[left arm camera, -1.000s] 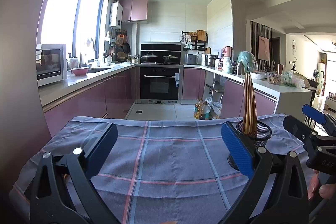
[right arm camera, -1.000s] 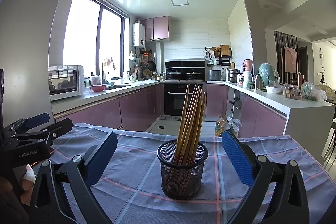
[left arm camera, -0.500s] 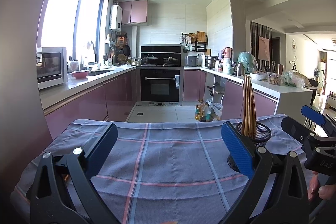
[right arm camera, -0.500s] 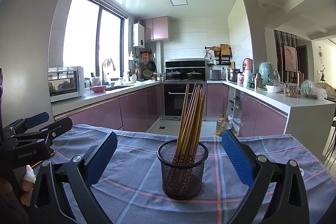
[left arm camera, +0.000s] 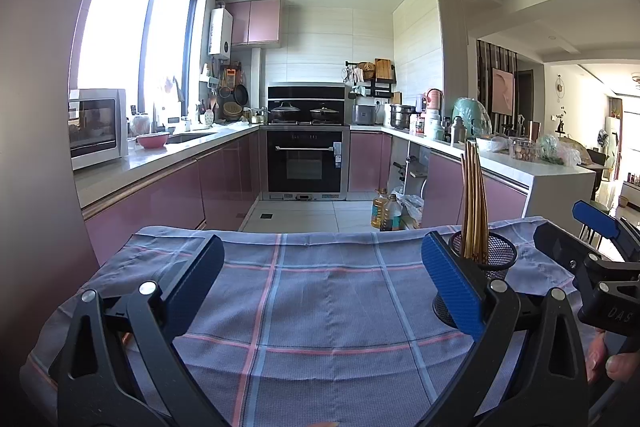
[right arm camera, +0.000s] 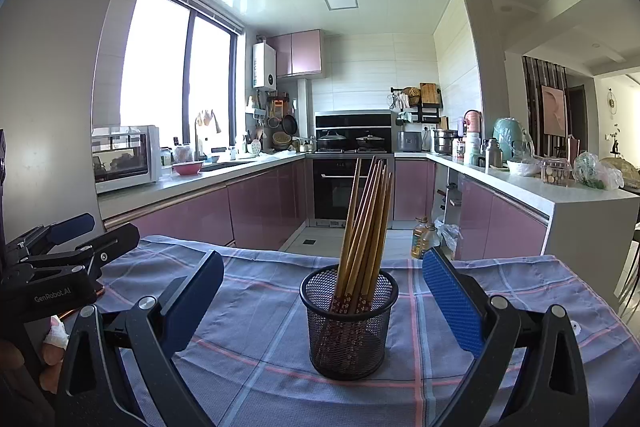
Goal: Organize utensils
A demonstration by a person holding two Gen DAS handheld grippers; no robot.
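Note:
A black mesh holder [right arm camera: 348,327] stands on the checked cloth [right arm camera: 256,311] with several wooden chopsticks [right arm camera: 364,223] upright in it. My right gripper [right arm camera: 324,301] is open, its blue pads on either side of the holder and a little short of it. In the left wrist view the holder [left arm camera: 498,253] and chopsticks [left arm camera: 472,203] sit at the right, partly behind my right finger pad [left arm camera: 452,291]. My left gripper [left arm camera: 324,283] is open over bare cloth [left arm camera: 320,291]. Each gripper shows in the other's view: the left gripper [right arm camera: 104,231], the right gripper [left arm camera: 560,223].
The cloth's far edge [right arm camera: 280,255] drops to the kitchen floor. Beyond are pink cabinets, an oven [right arm camera: 340,187] and oil bottles [left arm camera: 386,213]. A small copper-coloured thing [right arm camera: 99,291] peeks from under the left gripper, too hidden to identify. A person's fingers [left arm camera: 618,363] hold the right gripper.
The left wrist view has tilted up slightly. Both grippers stay open and the holder has not moved.

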